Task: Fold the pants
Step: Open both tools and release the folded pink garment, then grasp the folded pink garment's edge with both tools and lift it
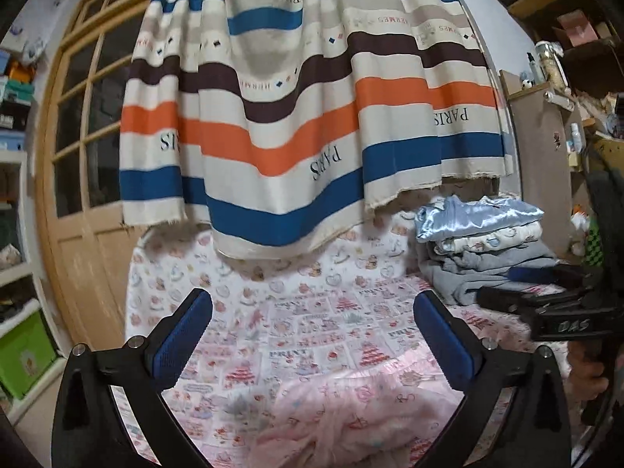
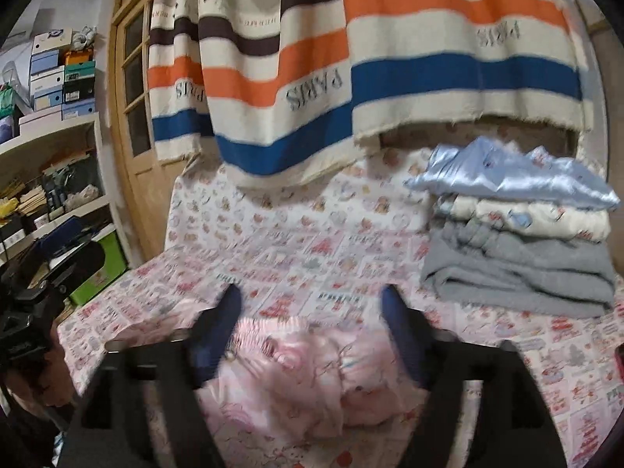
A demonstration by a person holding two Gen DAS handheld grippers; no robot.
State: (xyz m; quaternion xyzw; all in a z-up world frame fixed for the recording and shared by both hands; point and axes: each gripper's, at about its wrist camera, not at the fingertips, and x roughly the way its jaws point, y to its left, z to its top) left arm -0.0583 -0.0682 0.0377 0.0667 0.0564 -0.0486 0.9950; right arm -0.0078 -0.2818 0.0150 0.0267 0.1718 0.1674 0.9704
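Your pink pants (image 2: 312, 374) lie bunched on the bed (image 2: 312, 241), just below and ahead of both tools; left tool (image 1: 312, 331) and right tool (image 2: 312, 335) are spread, empty, the right nearer the heap
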